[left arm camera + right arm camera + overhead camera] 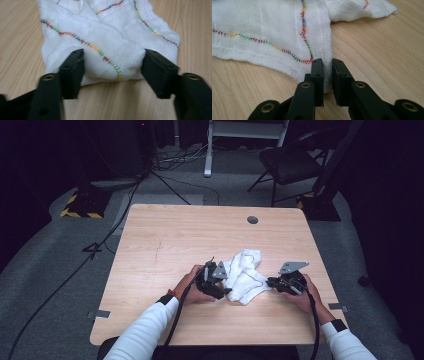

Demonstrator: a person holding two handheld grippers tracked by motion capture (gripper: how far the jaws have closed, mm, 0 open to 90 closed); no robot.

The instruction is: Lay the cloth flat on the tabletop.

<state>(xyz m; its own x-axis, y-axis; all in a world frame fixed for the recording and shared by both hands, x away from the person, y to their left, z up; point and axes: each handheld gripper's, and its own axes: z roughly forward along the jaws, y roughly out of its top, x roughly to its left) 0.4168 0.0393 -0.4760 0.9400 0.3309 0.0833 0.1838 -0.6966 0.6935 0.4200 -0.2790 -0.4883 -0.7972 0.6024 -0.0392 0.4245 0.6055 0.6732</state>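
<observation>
A white cloth (245, 272) with multicoloured stitching lies crumpled on the wooden table (175, 235), between the two grippers. My left gripper (225, 287) is at the cloth's left edge. In the left gripper view its jaws stand wide on either side of a bunched fold of the cloth (107, 32), and both pads (75, 67) touch the fabric; the gripper (113, 70) is shut on that fold. My right gripper (272, 282) is at the cloth's right corner. In the right gripper view its jaws (327, 67) pinch a thin edge of the cloth (262, 25).
A round grommet hole (252, 219) sits near the table's far edge. Bare wood surrounds the cloth on all sides. Beyond the table are a dark chair (292, 162), cables on the grey floor (100, 245) and a white stand (245, 135).
</observation>
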